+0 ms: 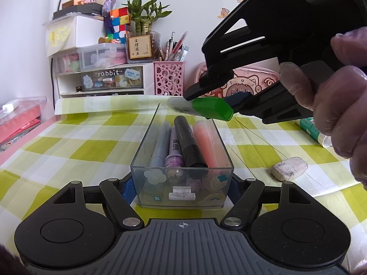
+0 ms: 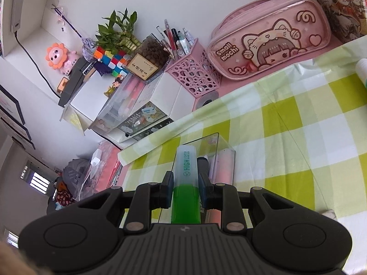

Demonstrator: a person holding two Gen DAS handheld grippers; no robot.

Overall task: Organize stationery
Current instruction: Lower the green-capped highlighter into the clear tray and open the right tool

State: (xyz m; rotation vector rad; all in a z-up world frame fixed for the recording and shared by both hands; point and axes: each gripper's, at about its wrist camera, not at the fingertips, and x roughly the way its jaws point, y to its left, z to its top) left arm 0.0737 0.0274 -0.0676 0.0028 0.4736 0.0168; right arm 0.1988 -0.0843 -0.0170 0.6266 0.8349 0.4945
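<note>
My right claw (image 2: pixel 186 189) is closed on the green highlighter (image 2: pixel 185 184), which I hold above the far end of the clear plastic box (image 1: pixel 146 151), its pale cap pointing forward. My left claw (image 1: pixel 181 189) grips the near end of this box on the checkered counter (image 1: pixel 68 142). Inside the box lie a black marker (image 1: pixel 189 144), a pink highlighter (image 1: pixel 209 144) and two other pens. A white eraser (image 1: pixel 289 168) lies just right of the box.
</note>
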